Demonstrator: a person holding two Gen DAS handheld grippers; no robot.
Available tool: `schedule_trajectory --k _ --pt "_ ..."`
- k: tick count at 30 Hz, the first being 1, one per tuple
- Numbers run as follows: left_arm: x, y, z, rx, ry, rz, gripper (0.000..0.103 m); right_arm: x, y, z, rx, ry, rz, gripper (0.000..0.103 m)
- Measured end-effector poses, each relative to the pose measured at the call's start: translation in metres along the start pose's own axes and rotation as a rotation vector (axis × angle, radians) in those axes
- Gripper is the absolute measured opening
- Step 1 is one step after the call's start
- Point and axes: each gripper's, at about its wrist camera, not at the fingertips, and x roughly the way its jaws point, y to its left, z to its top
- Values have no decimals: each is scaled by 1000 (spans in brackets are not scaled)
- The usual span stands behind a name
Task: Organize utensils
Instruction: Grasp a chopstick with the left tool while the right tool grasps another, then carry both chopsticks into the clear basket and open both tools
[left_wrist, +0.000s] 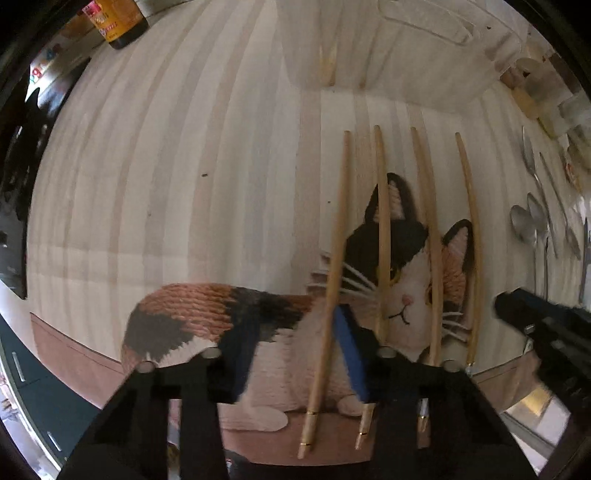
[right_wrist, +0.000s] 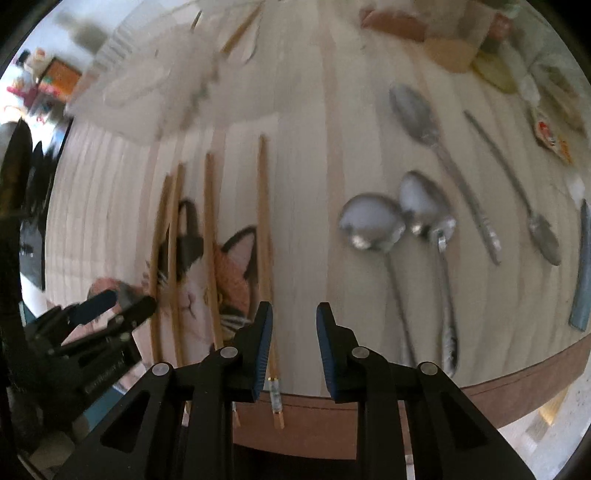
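Several wooden chopsticks (left_wrist: 384, 236) lie side by side on a cat-print mat (left_wrist: 207, 306). My left gripper (left_wrist: 295, 350) is open, low over the mat, with the leftmost chopstick (left_wrist: 328, 295) between its blue pads. My right gripper (right_wrist: 293, 350) is open and empty, its left pad beside the rightmost chopstick (right_wrist: 264, 236). Several metal spoons (right_wrist: 373, 221) lie right of it. A clear plastic container (left_wrist: 388, 48) with chopsticks inside stands at the back.
A dark bottle (left_wrist: 118, 22) stands at the far left. Packets and jars (right_wrist: 495, 66) crowd the far right. A blue-grey strip (right_wrist: 581, 266) lies at the right edge. The mat's brown border (right_wrist: 480, 391) runs along the table's near edge.
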Motion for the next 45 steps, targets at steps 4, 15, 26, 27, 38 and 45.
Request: schedule_trajectory --k 4,15,26,27,38,45 --pt "-3 8 1 -43 -9 5 6 17 11 -3 -24 38 -8 26" --pt "-2 16 -2 -41 -8 -4 5 24 12 -18 -51 54 -114 7" --pt "9 29 14 2 13 -16 6 27 15 -23 -55 61 -145 8" --pt "11 28 17 -1 13 -15 6 25 14 -25 -55 60 -146 8" --pt "10 23 15 4 -1 -9 5 27 15 -23 -54 55 -157 8" --pt "8 19 2 10 -13 5 4 26 15 -25 -33 24 -151 7"
